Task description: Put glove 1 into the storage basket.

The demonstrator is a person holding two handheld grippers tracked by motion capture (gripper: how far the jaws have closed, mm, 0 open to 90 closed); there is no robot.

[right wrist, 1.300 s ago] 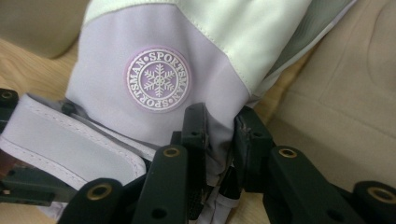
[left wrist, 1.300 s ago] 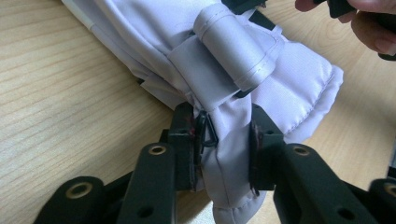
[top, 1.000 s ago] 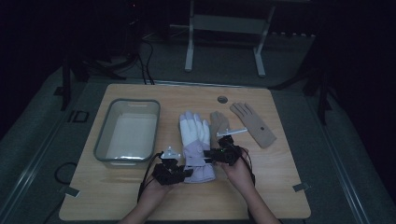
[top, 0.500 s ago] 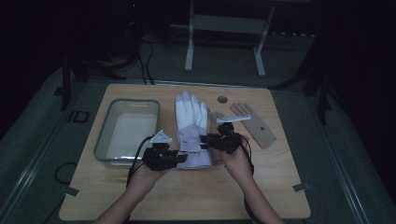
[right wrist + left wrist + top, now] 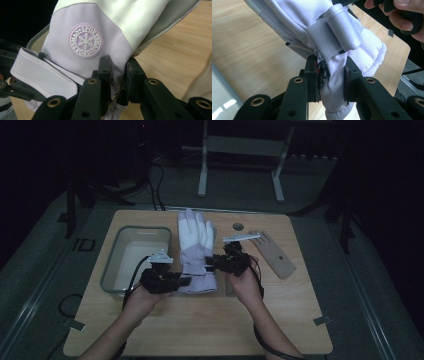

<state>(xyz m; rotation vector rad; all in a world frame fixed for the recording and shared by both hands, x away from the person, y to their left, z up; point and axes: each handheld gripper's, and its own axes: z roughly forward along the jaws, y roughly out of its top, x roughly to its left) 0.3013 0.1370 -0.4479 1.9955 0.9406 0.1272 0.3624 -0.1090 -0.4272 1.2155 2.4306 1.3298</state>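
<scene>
Padding makes this glove soft and light, I judge, with a slick shell that folds and slides easily, so the stitched cuff and its strap are where I want my hold. I have it there now: my left gripper is clamped narrow on bunched cuff fabric, seen plainly in the left gripper view, and my right gripper pinches the cuff edge just below the round snowflake badge. The glove hangs between the two, just right of the tray, fingers pointing away from me toward the table's far edge. A tan glove lies flat farther from the tray, on the right, with a small round disc beyond it.

Compared with a second ago, both hands have come up and forward, lifting the cuff off the wood; the glove's fingers now reach nearer the far edge, and it covers the spot beside the tan glove less.
</scene>
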